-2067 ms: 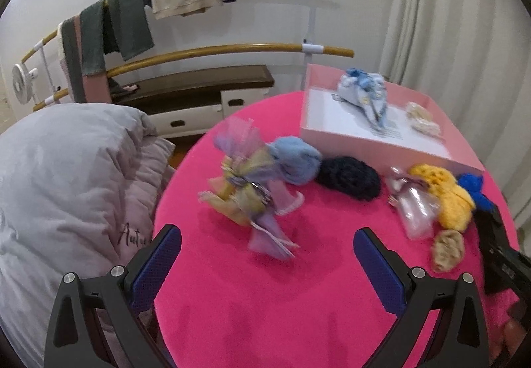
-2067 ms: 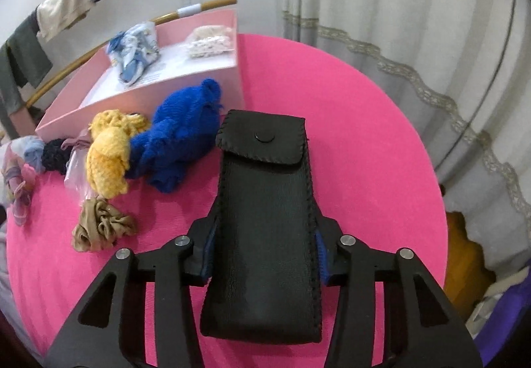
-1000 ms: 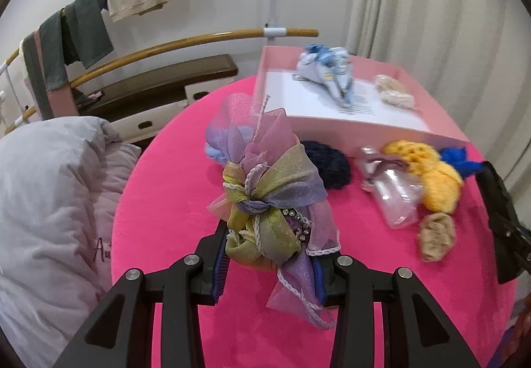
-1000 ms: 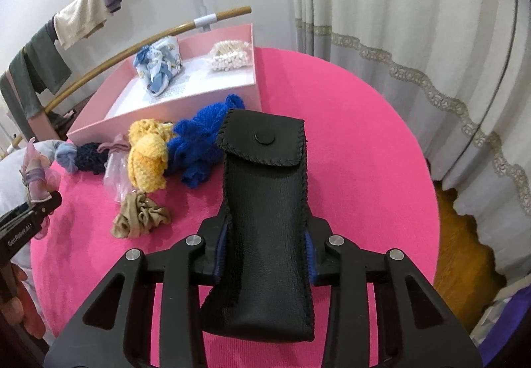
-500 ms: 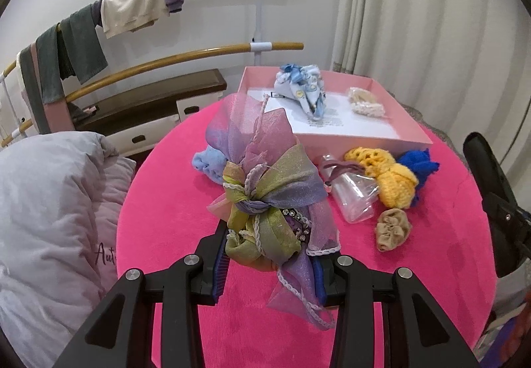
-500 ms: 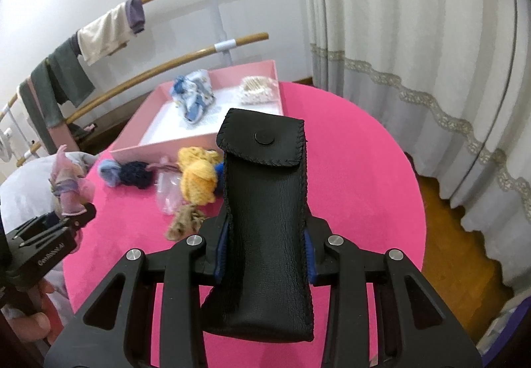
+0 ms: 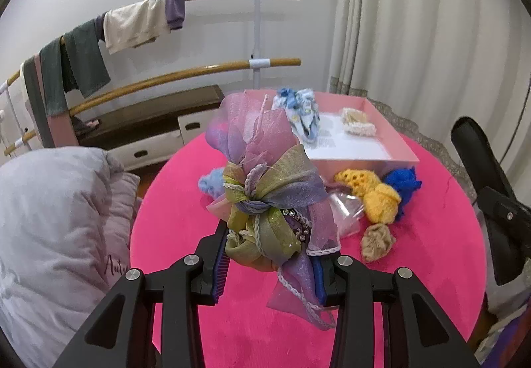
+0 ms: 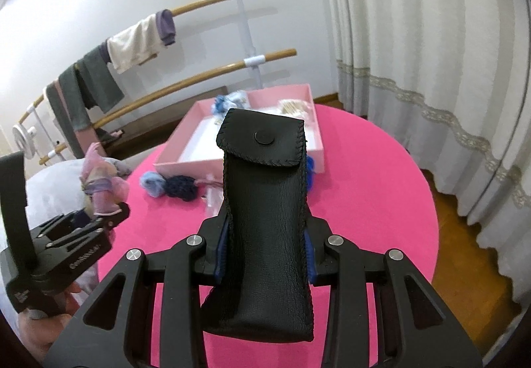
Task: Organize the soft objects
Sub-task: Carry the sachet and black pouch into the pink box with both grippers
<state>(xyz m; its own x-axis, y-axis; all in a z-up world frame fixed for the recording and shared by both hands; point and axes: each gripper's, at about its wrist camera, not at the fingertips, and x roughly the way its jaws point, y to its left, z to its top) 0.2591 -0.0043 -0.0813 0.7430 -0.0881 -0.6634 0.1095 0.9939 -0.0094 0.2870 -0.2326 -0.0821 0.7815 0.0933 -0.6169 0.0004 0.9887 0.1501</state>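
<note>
Left claw (image 7: pixel 270 260) clamped narrow on ribbon bow bundle (image 7: pixel 268 198), held raised above pink bench (image 7: pixel 431 251). Loose scrunchies and pink box (image 7: pixel 391 142) sit behind it. Right claw (image 8: pixel 264 255) pinches upright black leather pouch (image 8: pixel 265 208) above bench, angled toward box.

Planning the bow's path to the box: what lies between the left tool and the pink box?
In the left wrist view, a clear plastic bag and yellow knit piece lie between the left tool and pink box.
</note>
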